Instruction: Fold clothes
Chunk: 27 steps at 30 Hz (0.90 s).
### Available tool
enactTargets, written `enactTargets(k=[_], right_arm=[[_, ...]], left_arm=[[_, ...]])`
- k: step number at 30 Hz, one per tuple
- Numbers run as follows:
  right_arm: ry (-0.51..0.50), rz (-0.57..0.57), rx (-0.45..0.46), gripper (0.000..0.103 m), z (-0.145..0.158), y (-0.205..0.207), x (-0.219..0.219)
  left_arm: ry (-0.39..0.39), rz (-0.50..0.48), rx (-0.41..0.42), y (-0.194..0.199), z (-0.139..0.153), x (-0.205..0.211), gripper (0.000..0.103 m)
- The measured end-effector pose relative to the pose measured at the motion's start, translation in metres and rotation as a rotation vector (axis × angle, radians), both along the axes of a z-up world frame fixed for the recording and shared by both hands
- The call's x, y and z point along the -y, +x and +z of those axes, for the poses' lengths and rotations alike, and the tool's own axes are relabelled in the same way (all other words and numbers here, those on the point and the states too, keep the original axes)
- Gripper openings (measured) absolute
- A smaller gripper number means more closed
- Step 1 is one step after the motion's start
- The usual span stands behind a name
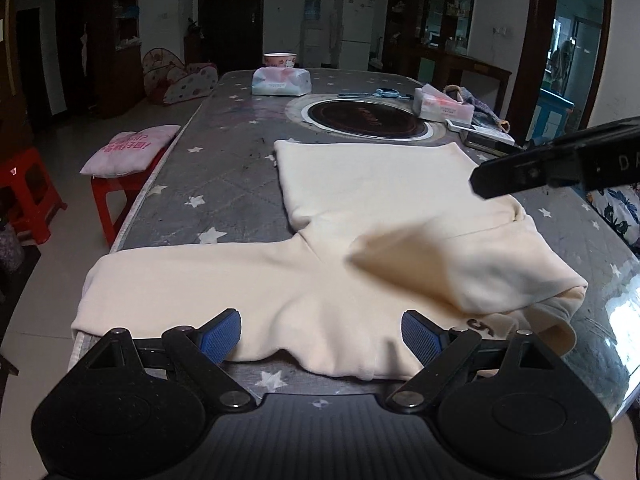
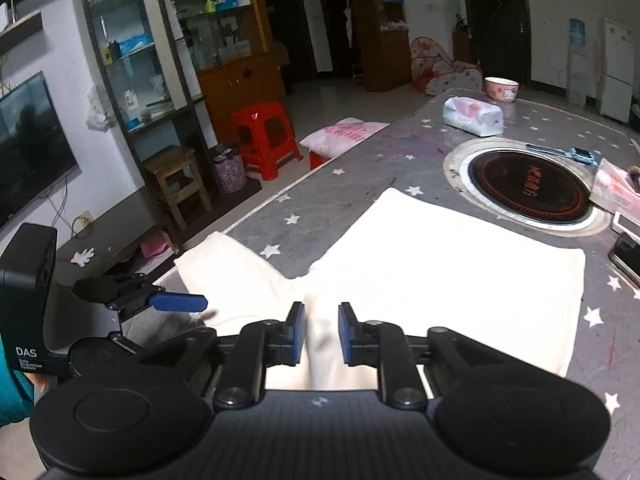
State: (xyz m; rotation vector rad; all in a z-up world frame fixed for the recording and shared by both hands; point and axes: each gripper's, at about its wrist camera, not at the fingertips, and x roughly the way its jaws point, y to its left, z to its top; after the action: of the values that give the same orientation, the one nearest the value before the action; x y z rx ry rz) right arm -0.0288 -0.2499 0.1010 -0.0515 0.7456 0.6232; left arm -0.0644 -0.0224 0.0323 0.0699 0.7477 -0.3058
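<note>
— Where's the cream top [image 1: 360,184]?
— Flat on the starred grey bench [image 1: 224,184], its body running away toward the round hotplate [image 1: 366,118], one sleeve [image 1: 180,276] stretched left along the near edge.
— Grippers?
— Left gripper [image 1: 320,334] gapes wide, holding nothing; right gripper [image 2: 321,338] is narrowly parted, cloth between its pads.
— Room?
— Red stools [image 2: 266,136], shelves, tiled floor.

1. "DAS", with smaller lines "Data Acquisition System" beneath, printed white on the black camera housing [image 2: 28,300] at the left edge of the right wrist view.
2. Letters "DA" on the black gripper body [image 1: 580,160] in the left wrist view.
3. Pink characters on the pillow [image 1: 132,146], unreadable.
</note>
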Motion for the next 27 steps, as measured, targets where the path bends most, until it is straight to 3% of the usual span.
enactTargets(k=[6, 11, 14, 19, 22, 27], right_arm=[[-0.136, -0.097, -0.004, 0.018, -0.010, -0.002, 0.048], [-0.252, -0.157, -0.041, 0.018, -0.031, -0.011, 0.083], [-0.267, -0.173, -0.048, 0.018, -0.039, -0.012, 0.095], [-0.268, -0.126, -0.033, 0.018, -0.041, -0.001, 0.092], [-0.289, -0.081, -0.018, 0.025, -0.044, 0.010, 0.084], [-0.349, 0.011, -0.009, 0.029, -0.053, 0.025, 0.072]], left_arm=[[0.015, -0.018, 0.011, 0.007, 0.001, 0.014, 0.088], [0.038, -0.051, 0.001, 0.021, -0.001, 0.030, 0.063], [0.061, -0.055, -0.002, 0.032, -0.005, 0.038, 0.057], [0.058, -0.064, -0.025, 0.049, -0.011, 0.043, 0.055], [0.068, -0.078, -0.022, 0.053, -0.014, 0.046, 0.055], [0.077, -0.090, 0.005, 0.054, -0.014, 0.043, 0.036]])
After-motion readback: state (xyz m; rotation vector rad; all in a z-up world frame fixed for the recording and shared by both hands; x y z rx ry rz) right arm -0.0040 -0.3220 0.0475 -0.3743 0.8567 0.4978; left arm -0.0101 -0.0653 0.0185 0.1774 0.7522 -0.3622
